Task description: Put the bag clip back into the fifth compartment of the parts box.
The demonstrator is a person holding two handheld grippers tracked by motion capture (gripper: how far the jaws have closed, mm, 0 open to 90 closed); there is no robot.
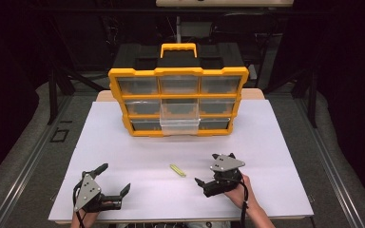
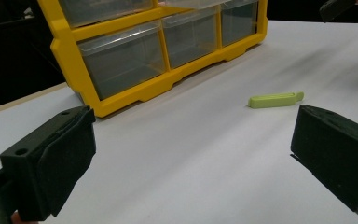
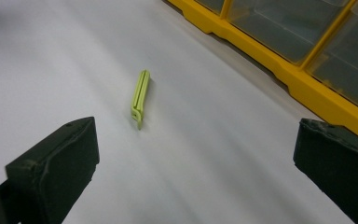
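A small lime-green clip lies flat on the white table top, between my two grippers. It also lies ahead of the jaws in the left gripper view and in the right gripper view. My left gripper rests near the front left edge, open and empty. My right gripper is held by a hand just right of the clip, open and empty. Behind stands a yellow organizer with clear drawers, and its bottom middle drawer is pulled out.
The white board ends close behind both hands at the front edge. Grey padded surfaces flank it on both sides. The organizer's yellow base shows beyond the clip in both gripper views.
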